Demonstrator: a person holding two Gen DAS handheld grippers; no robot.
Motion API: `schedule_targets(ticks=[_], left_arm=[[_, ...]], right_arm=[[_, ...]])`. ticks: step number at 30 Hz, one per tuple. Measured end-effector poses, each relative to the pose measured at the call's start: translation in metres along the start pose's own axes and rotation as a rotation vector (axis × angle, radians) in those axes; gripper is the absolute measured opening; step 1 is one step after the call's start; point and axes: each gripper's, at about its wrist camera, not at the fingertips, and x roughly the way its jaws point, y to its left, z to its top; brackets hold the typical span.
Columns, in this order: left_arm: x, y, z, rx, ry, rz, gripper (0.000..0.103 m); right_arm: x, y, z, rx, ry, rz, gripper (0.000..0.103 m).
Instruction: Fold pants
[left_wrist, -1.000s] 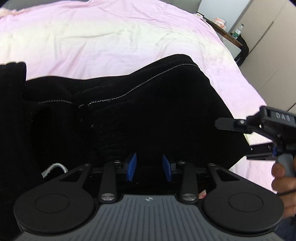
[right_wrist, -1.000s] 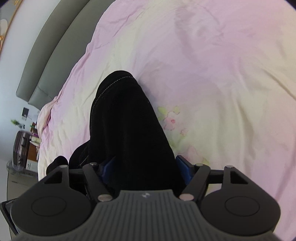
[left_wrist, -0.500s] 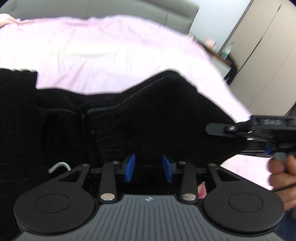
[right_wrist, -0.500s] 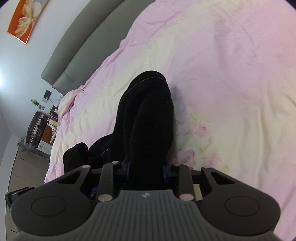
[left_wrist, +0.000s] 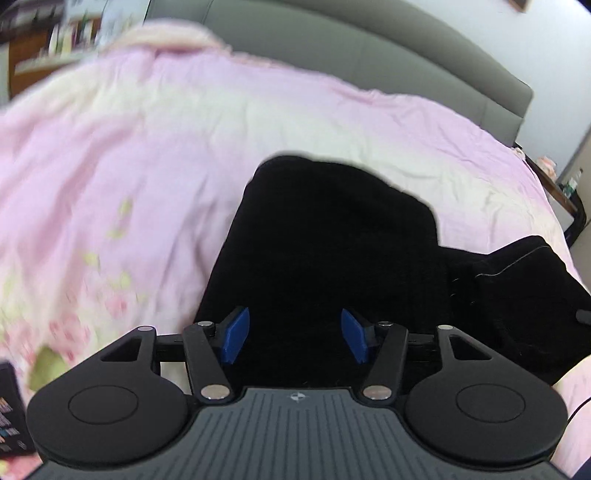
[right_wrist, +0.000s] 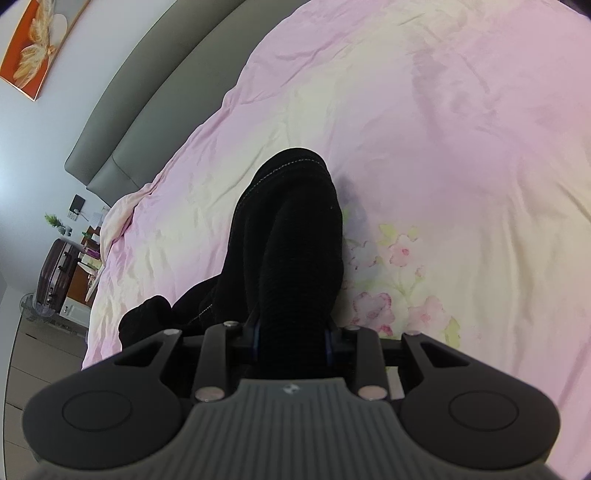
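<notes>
Early in the fold: the right gripper (right_wrist: 291, 341) pinches the bunched pants (right_wrist: 295, 236) on the bed (right_wrist: 461, 147), while the left gripper (left_wrist: 294, 334) gapes wide, its fingers holding nothing.

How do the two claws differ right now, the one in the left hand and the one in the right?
The left claw stands wide open, its blue pads far apart over the black pants; the right claw is squeezed shut on a bunched part of them. The left one's pads show plainly, while the right one's are nearly buried in cloth. Both point at the same pants on the pink bedspread.
</notes>
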Motion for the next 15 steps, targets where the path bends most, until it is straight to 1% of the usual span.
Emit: schedule_targets(ticks=[1, 2, 5, 6, 8, 9, 11, 13, 15], left_arm=[[0.006, 0.002, -0.002, -0.014, 0.009, 0.005, 0.064], [0.01, 0.0, -0.004, -0.002, 0.013, 0.022, 0.064], [0.013, -0.017, -0.01, 0.122, 0.03, 0.067, 0.071], [0.014, -0.022, -0.012, 0.153, 0.032, 0.08, 0.072], [0.013, -0.022, -0.014, 0.166, 0.032, 0.083, 0.072], [0.011, -0.018, -0.014, 0.144, 0.033, 0.068, 0.072], [0.007, -0.004, -0.008, 0.056, 0.038, 0.009, 0.071], [0.004, 0.017, -0.004, -0.072, 0.044, -0.06, 0.07], [0.003, 0.038, -0.002, -0.196, 0.054, -0.122, 0.066]], right_arm=[[-0.001, 0.003, -0.002, -0.001, -0.006, -0.009, 0.026], [-0.002, 0.006, -0.004, 0.0, -0.011, -0.016, 0.026], [-0.008, 0.01, -0.009, 0.017, -0.037, -0.035, 0.025], [-0.01, 0.015, -0.012, 0.019, -0.049, -0.055, 0.025], [-0.013, 0.037, -0.021, -0.034, -0.082, -0.103, 0.025], [-0.013, 0.051, -0.025, -0.07, -0.099, -0.123, 0.024], [-0.016, 0.082, -0.031, -0.132, -0.131, -0.127, 0.024], [-0.018, 0.113, -0.035, -0.172, -0.146, -0.08, 0.024], [-0.015, 0.149, -0.041, -0.203, -0.144, -0.003, 0.023]])
